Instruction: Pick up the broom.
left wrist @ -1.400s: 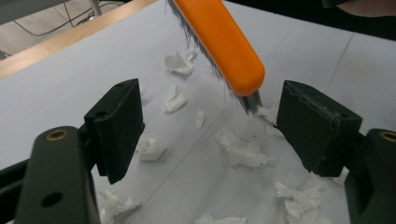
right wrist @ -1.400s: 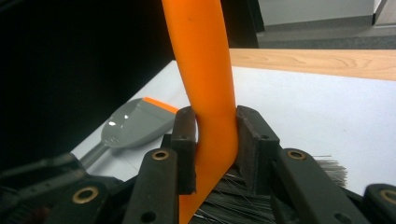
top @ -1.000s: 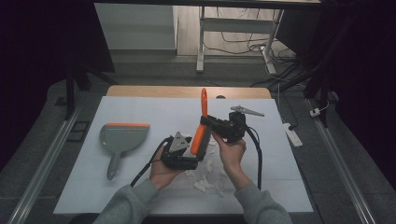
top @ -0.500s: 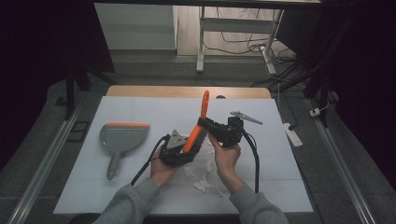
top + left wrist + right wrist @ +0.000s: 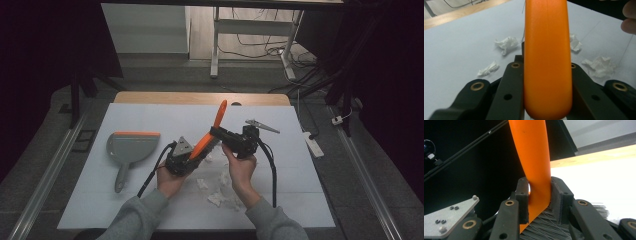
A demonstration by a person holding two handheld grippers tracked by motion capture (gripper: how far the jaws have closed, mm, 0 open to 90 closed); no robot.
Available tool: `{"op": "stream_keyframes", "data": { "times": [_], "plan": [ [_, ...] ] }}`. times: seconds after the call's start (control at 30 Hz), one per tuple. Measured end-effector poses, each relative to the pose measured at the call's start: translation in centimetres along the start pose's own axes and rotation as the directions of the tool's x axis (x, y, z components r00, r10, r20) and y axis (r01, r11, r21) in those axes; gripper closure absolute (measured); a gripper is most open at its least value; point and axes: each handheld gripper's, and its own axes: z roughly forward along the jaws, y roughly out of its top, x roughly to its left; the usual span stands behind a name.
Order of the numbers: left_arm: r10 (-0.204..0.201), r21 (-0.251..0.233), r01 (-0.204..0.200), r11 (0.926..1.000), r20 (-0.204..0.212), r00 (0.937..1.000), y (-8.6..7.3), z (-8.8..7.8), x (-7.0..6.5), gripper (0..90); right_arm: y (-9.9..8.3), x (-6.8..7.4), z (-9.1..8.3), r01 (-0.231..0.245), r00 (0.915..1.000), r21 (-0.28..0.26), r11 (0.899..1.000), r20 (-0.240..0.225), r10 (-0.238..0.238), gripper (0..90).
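Observation:
A hand brush with an orange handle [image 5: 214,126] is held slanting above the middle of the white table [image 5: 100,200], its handle tip up and away from me. My left gripper [image 5: 186,160] has just been closing and is now shut on the low end of the handle [image 5: 546,50], which sits between its pads. My right gripper [image 5: 221,134] is shut on the handle's neck [image 5: 534,157], just above the dark bristles [image 5: 544,225]. A grey dustpan [image 5: 131,146] with an orange edge lies flat to the left.
Several crumpled white paper scraps [image 5: 220,189] lie on the table under and in front of my hands; some scraps [image 5: 506,43] appear behind the handle. Black cables trail from both grippers. A wooden strip [image 5: 200,97] runs along the table's far edge.
The left gripper's jaws have shut on the orange handle. The brush has tipped from nearly upright to a slant, its lower end swinging left. Both hands stayed in about the same place.

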Motion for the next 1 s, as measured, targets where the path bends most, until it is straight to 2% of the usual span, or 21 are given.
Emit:
{"op": "stream_keyframes", "data": {
  "times": [0.13,0.17,0.23,0.27,0.33,0.37,0.4,0.43,0.57,0.63,0.67,0.7,0.77,0.8,0.83,0.87,0.9,0.97,1.0],
  "plan": [
    [-0.001,0.018,0.000,0.9998,0.016,0.9999,0.1,-0.4,0.6,80.2,0.1,-0.1,0.2,0.016,0.9998,0.021,1.000,-0.009,-0.015,64.3],
    [-0.006,0.028,0.005,0.9996,0.028,0.9996,0.1,-0.5,0.8,80.2,0.2,0.0,0.2,0.030,0.9996,0.027,0.999,-0.001,-0.029,60.6],
    [-0.004,0.047,0.002,0.9989,0.033,0.9994,0.3,-0.9,1.4,80.2,0.5,0.3,-0.1,0.089,0.9949,0.023,0.996,0.045,-0.090,52.1],
    [-0.009,0.064,0.006,0.9979,0.047,0.9989,0.4,-1.1,1.8,80.2,0.7,0.4,-0.3,0.116,0.9916,0.027,0.993,0.054,-0.117,49.8],
    [-0.013,0.092,0.008,0.9957,0.061,0.9981,0.5,-1.6,2.5,80.2,1.2,0.5,-0.6,0.159,0.9859,0.048,0.986,0.047,-0.161,48.4],
    [-0.016,0.110,0.008,0.9938,0.071,0.9974,0.6,-1.8,2.8,80.1,1.5,0.4,-0.9,0.196,0.9796,0.082,0.977,0.030,-0.199,45.1],
    [-0.012,0.128,0.003,0.9917,0.072,0.9974,0.7,-2.0,3.0,80.1,1.5,0.4,-0.9,0.196,0.9796,0.082,0.977,0.030,-0.199,45.1],
    [-0.009,0.141,-0.002,0.9900,0.073,0.9973,0.7,-2.2,3.3,80.1,1.6,0.4,-1.0,0.208,0.9769,0.109,0.972,0.028,-0.212,44.3],
    [0.006,0.187,-0.022,0.9821,0.085,0.9964,0.7,-2.9,3.8,80.1,1.7,0.0,-1.2,0.260,0.9637,0.194,0.946,0.011,-0.267,40.0],
    [0.016,0.198,-0.033,0.9797,0.087,0.9961,0.8,-3.0,4.0,80.1,1.6,0.0,-1.2,0.274,0.9602,0.223,0.936,-0.005,-0.279,38.6],
    [0.017,0.205,-0.036,0.9782,0.093,0.9956,0.8,-3.1,4.0,80.1,1.4,0.0,-1.3,0.292,0.9555,0.247,0.924,-0.036,-0.293,38.2],
    [0.019,0.211,-0.039,0.9768,0.095,0.9953,0.8,-3.1,4.1,80.1,1.4,0.0,-1.3,0.292,0.9555,0.247,0.924,-0.036,-0.293,38.2],
    [0.035,0.228,-0.057,0.9720,0.099,0.9944,0.8,-3.2,4.1,80.1,1.0,0.2,-1.5,0.331,0.9427,0.279,0.902,-0.053,-0.329,37.3],
    [0.037,0.237,-0.062,0.9696,0.105,0.9937,0.8,-3.2,4.1,80.1,0.7,0.4,-2.0,0.369,0.9275,0.309,0.876,-0.063,-0.369,36.2],
    [0.040,0.245,-0.067,0.9672,0.112,0.9929,0.8,-3.2,4.0,80.1,0.7,0.4,-2.0,0.369,0.9275,0.309,0.876,-0.063,-0.369,36.2],
    [0.041,0.248,-0.069,0.9662,0.117,0.9922,0.9,-3.2,4.0,80.1,0.5,0.5,-2.3,0.379,0.9234,0.323,0.867,-0.069,-0.378,35.3],
    [0.052,0.253,-0.082,0.9638,0.125,0.9908,0.9,-3.2,3.9,80.1,0.3,0.6,-3.0,0.393,0.9166,0.349,0.851,-0.075,-0.393,33.6],
    [0.059,0.259,-0.094,0.9613,0.141,0.9882,1.2,-3.4,3.8,80.1,0.2,0.8,-3.3,0.398,0.9148,0.351,0.847,-0.085,-0.395,33.6],
    [0.067,0.267,-0.105,0.9579,0.146,0.9870,1.3,-3.4,3.8,80.1,0.1,0.9,-3.7,0.409,0.9101,0.356,0.840,-0.090,-0.404,33.4]
  ]
}}
